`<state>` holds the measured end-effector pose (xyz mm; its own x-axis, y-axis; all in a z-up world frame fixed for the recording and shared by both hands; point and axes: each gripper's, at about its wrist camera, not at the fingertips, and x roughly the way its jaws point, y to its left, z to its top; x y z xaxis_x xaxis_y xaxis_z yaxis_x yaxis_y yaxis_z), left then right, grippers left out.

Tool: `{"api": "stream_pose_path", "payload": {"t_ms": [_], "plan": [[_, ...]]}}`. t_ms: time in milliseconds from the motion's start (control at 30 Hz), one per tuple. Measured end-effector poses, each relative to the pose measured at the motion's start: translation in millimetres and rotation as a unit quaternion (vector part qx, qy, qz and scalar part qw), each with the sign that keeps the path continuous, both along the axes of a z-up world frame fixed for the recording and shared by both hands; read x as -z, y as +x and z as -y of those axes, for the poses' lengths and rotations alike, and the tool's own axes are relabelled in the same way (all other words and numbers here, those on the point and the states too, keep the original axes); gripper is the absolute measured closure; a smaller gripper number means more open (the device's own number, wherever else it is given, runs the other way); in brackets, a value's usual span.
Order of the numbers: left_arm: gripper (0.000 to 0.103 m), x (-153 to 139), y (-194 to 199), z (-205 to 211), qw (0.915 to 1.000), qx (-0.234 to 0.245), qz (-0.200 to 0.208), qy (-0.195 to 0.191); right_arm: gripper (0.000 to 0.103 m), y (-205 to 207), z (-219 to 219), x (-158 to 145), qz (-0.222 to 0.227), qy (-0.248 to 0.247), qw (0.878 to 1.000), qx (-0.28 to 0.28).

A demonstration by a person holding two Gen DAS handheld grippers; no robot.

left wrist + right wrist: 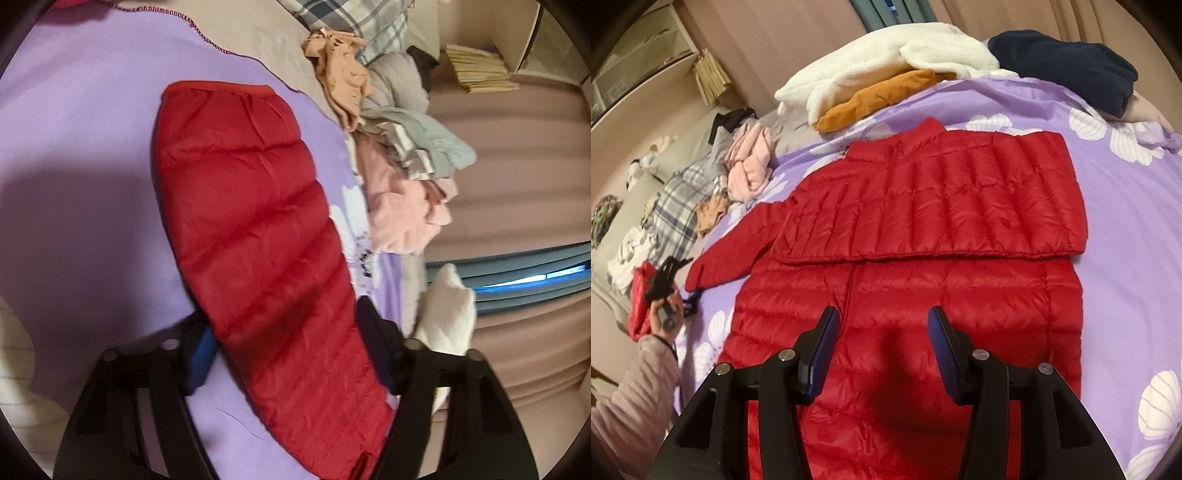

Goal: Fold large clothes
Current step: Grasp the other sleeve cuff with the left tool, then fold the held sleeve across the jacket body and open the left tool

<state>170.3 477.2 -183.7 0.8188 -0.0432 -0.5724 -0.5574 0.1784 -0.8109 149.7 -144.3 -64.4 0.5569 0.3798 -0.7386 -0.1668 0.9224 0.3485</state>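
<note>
Red jacket (923, 221) lies on the purple bedspread (1126, 221), sleeve-folding in hand: right gripper (882, 350) jaws released over its body, left gripper (288, 343) jaws flanking its sleeve (240, 203), clamping unclear; next, probably carry that sleeve across the jacket.

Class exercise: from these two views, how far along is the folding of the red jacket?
Done: one side of the red jacket already lies folded across its body. In hand: the left gripper straddles the outstretched sleeve, jaws around it, grip unclear. The right gripper hovers open over the jacket's lower half. Left: folding that sleeve in, then the body; other clothes lie unfolded.
</note>
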Motion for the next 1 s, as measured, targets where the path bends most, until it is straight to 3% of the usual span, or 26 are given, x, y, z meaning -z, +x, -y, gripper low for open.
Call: {"api": "stream_pose_path", "payload": {"t_ms": [67, 167, 267, 433, 533, 600, 700, 833, 933, 1000], "plan": [[0.082, -2, 2, -1, 0.9993, 0.008, -0.033, 0.017, 0.053, 0, 0, 1, -0.004, -0.002, 1.000, 0.001], [0.088, -8, -1, 0, 0.9975, 0.010, -0.058, 0.039, 0.053, -2, 2, 3, -0.008, -0.007, 1.000, 0.004], [0.093, -34, 1, 13, 0.9911, 0.029, -0.080, 0.102, 0.053, -4, 6, 4, -0.013, -0.004, 1.000, 0.009], [0.095, -105, 10, 60, 0.9698, 0.089, -0.043, 0.223, 0.053, -9, 10, 3, -0.014, 0.001, 1.000, 0.014], [0.095, -151, 16, 106, 0.9443, 0.131, -0.011, 0.302, 0.053, -15, 11, 0, -0.009, 0.004, 1.000, 0.013], [0.095, -180, 20, 148, 0.9193, 0.166, 0.011, 0.356, 0.053, -19, 10, -2, -0.005, 0.002, 1.000, 0.012], [0.094, -205, 29, 199, 0.8909, 0.211, 0.037, 0.400, 0.053, -27, 14, -3, 0.002, 0.003, 1.000, 0.010], [0.091, -217, 33, 272, 0.8566, 0.278, 0.066, 0.430, 0.053, -36, 25, -3, 0.002, 0.016, 1.000, 0.021], [0.091, -210, 40, 332, 0.8233, 0.326, 0.070, 0.460, 0.053, -41, 35, -2, 0.002, 0.028, 0.999, 0.030], [0.091, -201, 46, 361, 0.8073, 0.355, 0.068, 0.466, 0.053, -45, 42, -2, 0.003, 0.034, 0.999, 0.038]]}}
